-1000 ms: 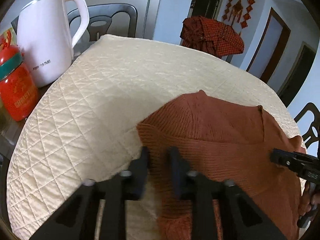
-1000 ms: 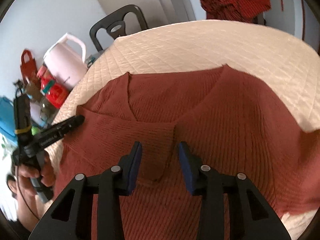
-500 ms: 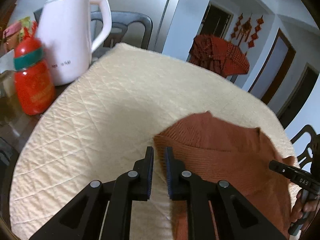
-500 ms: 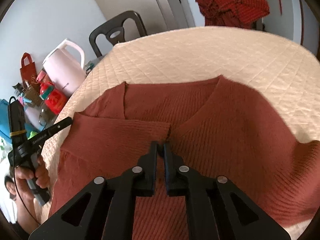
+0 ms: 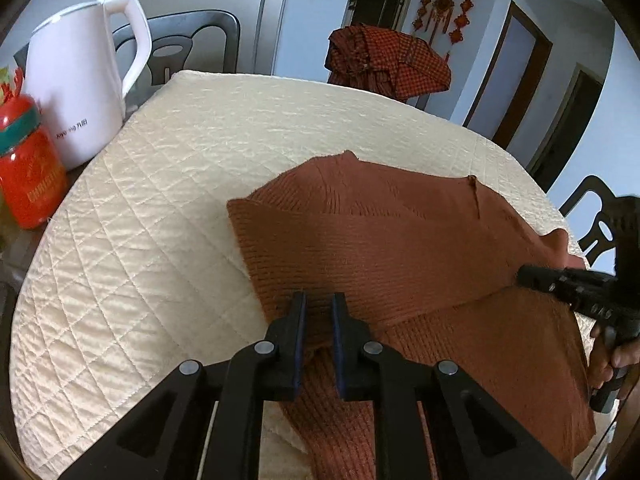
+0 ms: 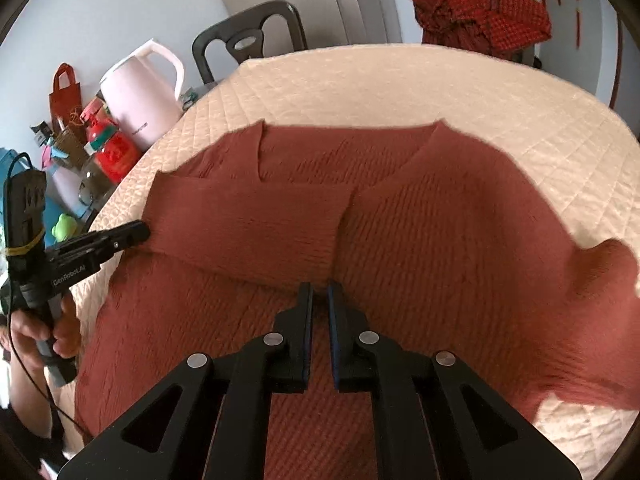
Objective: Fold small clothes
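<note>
The rust-red knit sweater (image 6: 420, 216) lies spread on a round table covered with a cream quilted cloth (image 6: 400, 84). It is a ribbed knit with a V-shaped neckline at its far edge. One sleeve is folded across the chest as a broad band, its cuff end lying near the middle of the body. The other sleeve runs off toward the table's right edge in the right wrist view, where its end curls up. From the left wrist view, the sweater (image 5: 380, 240) occupies the right half of the cloth (image 5: 160, 200), with the folded sleeve forming a straight crease along its left side.

The left gripper (image 5: 318, 300) has its fingers drawn close, with a narrow gap, and knit fabric at the folded edge sits pinched between them. The right gripper (image 6: 319, 290) is closed almost fully on the lower edge of the folded sleeve near its cuff. Each gripper appears in the other's view, held by a hand (image 6: 40, 328).

Beside the table's left edge stands a white electric kettle (image 5: 80, 80), lid shut, contents unseen. Just beside it is a red jar with a green band (image 5: 28, 160); what it holds cannot be told. A small dark red gift bag (image 6: 66, 96) stands behind them. A red checked garment (image 5: 384, 60) is draped over a chair beyond the table.
</note>
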### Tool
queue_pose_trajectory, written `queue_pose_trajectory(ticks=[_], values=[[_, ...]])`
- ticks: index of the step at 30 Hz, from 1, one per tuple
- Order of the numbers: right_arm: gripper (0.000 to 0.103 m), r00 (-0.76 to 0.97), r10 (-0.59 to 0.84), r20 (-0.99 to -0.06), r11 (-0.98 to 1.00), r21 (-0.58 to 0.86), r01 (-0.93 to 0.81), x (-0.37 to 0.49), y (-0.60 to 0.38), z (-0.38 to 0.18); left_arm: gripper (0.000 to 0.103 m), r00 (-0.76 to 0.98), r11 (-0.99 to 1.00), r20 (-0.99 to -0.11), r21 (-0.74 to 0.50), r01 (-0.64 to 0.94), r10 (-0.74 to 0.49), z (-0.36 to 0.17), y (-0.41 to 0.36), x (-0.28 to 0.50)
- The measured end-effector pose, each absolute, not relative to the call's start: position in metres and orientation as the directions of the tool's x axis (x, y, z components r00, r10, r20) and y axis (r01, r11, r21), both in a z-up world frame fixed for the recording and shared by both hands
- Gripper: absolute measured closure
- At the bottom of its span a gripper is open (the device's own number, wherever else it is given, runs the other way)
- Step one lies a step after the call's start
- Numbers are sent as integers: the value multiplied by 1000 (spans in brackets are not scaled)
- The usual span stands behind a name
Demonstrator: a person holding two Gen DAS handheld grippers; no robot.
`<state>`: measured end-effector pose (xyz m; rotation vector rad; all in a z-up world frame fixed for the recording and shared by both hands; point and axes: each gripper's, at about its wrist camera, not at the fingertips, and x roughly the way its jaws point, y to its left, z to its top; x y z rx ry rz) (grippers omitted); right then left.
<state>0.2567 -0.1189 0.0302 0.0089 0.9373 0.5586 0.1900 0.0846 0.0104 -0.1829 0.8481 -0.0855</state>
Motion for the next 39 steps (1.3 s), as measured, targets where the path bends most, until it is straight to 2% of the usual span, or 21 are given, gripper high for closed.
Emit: queue_pose_trajectory(ticks=[2,4,5,9,14,17,20,26,29,31,32,39], values=[[96,480,482,-733,851,263,-454,260,-118,38,87,672,985,-728,-174,12,-137,16,79,191],[96,487,479,-730,855,261,-449,268,-115,39,68,681,985,-720,-173,11,-134,19,77,198],[96,484,472,-737,859,261,-441,277,-111,37,65,683,984,-718,-177,6,-133,19,77,201],[96,447,436,-782,874,249,-417,297,-105,17,61,646,986,-752,-168,-2,-127,5,74,218],[93,478,444,-758,875,253,-412,278,-119,27,61,662,988,-739,-156,19,-129,13,69,199],[91,456,476,-752,855,273,-442,262,-121,26,49,670,988,-729,-147,47,-141,14,65,188],[89,444,466,-765,855,259,-450,258,-122,17,49,658,994,-746,-108,27,-99,5,63,189],[88,497,461,-735,866,250,-434,221,-150,41,49,689,986,-710,-163,35,-142,27,63,156],[79,516,466,-719,871,271,-410,203,-169,47,47,692,981,-704,-190,33,-160,29,61,136],[67,532,456,-713,881,275,-385,189,-186,46,45,695,980,-700,-194,33,-162,30,58,125],[65,539,445,-715,888,275,-369,183,-194,46,44,697,981,-699,-193,33,-161,30,56,119],[64,587,375,-717,927,297,-229,155,-246,38,40,709,986,-694,-164,13,-124,26,53,94]])
